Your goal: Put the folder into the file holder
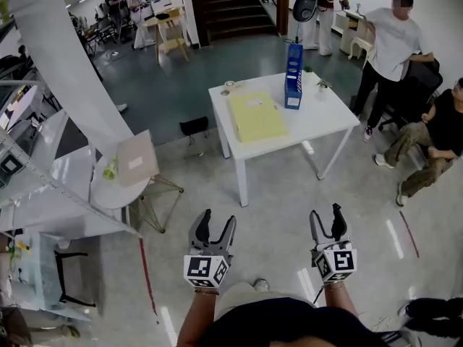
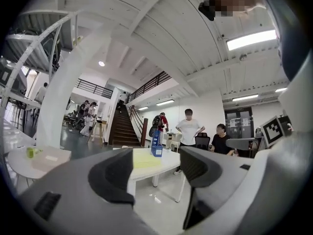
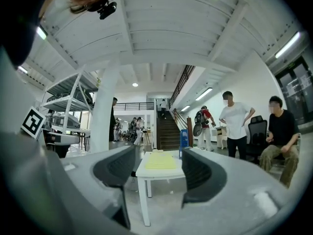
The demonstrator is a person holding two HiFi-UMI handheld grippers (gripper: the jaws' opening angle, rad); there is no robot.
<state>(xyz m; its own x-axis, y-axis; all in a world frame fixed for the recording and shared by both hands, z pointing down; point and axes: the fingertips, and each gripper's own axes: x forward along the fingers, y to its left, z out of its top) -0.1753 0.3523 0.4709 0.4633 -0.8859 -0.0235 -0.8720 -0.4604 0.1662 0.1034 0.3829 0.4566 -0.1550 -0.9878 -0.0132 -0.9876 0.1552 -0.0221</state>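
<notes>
left gripper (image 1: 218, 219): jaws partly apart, nothing between the pads; held level, at 7 o'clock in the head view.
right gripper (image 1: 325, 214): same, jaws partly apart and empty; level, at 5 o'clock, well apart from the left one.
counter (image 1: 325, 118): white, four legs, at 12 o'clock from both grippers and well away across the floor; both gripper views look at it between their jaws.
folder (image 1: 257, 116): yellow, lying flat on the counter, left of its middle; nothing touches it.
file holder (image 1: 293, 78): blue, upright, at 1 o'clock from the folder, just beside its far right corner; can't tell if they touch.
other items on counter: small pale object (image 1: 230, 87) at the far left corner, 11 o'clock from the folder; small green item (image 1: 322, 85) at 3 o'clock from the file holder.
round table (image 1: 116, 190): at 9 o'clock from the counter, a tan board (image 1: 137, 157) on it.
people: one standing (image 1: 394, 49) and one seated (image 1: 434, 136), at 2 to 3 o'clock from the counter.
stairs (image 1: 235, 6): at 12 o'clock behind the counter.
</notes>
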